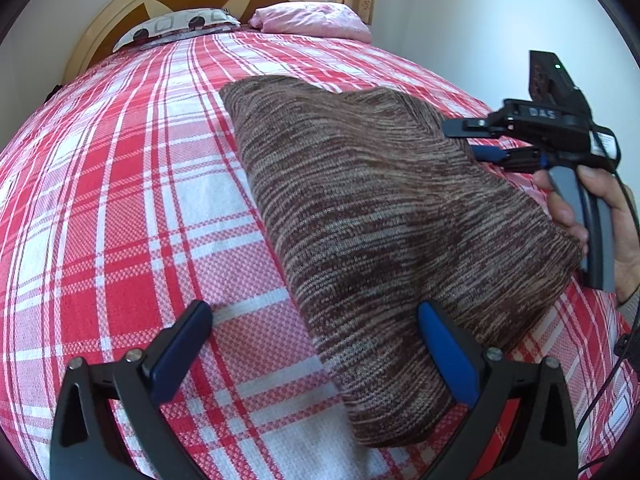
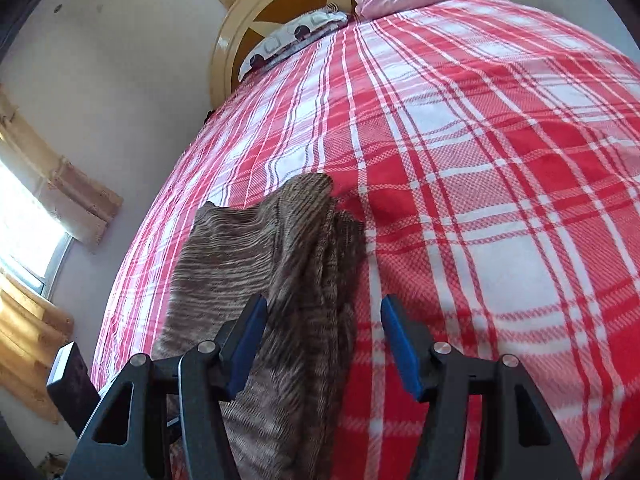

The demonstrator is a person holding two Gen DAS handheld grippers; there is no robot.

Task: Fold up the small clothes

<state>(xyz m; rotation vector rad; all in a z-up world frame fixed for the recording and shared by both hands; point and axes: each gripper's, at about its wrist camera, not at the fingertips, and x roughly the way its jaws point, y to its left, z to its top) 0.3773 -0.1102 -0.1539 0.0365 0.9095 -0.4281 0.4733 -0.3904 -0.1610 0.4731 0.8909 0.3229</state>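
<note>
A brown striped knit garment (image 1: 380,208) lies folded in a long slanted shape on the red plaid bedspread (image 1: 120,200). My left gripper (image 1: 316,346) is open just above the near end, its right fingertip (image 1: 444,344) over the cloth and its left one over bare bedspread. A hand holds my right gripper (image 1: 474,142) at the garment's far right edge, jaws apart. In the right wrist view the garment (image 2: 280,264) runs under and between the open right gripper (image 2: 324,344); the pads do not press on it.
A patterned pillow (image 1: 176,26) and a pink pillow (image 1: 316,20) lie by the cream headboard (image 1: 120,4). The white wall (image 1: 500,20) runs along the bed's right side. A curtained window (image 2: 24,216) is on the left wall.
</note>
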